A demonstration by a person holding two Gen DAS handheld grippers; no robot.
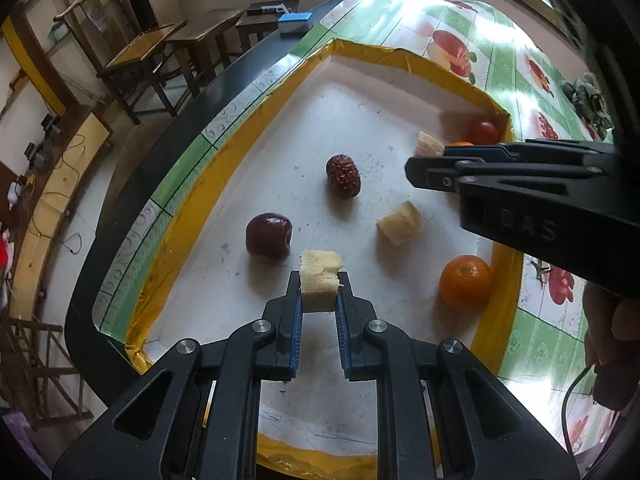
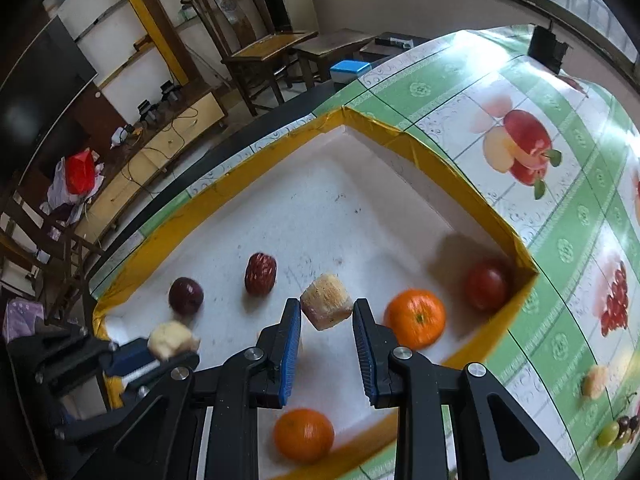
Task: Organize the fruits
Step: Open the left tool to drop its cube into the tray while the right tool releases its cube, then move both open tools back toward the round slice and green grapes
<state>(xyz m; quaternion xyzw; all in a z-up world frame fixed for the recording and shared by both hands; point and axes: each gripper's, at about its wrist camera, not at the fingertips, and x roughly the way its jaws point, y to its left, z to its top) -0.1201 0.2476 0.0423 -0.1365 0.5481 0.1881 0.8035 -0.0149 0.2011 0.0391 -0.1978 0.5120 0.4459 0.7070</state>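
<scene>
1. A wooden chair [image 2: 256,46] stands on the floor beyond the table's far edge
2. A blue-topped box [image 1: 295,23] sits at the table's far corner
3. A red bag [image 2: 80,172] lies on the low cabinet [image 2: 160,148]

Legible text: one item only. Raised letters on the side of the right gripper [image 1: 430,168], seen in left wrist view on its black body, read approx. "DAS"; chars ahead of them are too faint to read. Letters are same black as the body, no colour fill. Right wrist view: no legible text. Tablecloth [image 2: 560,216] carries fruit pics only, no words.
</scene>
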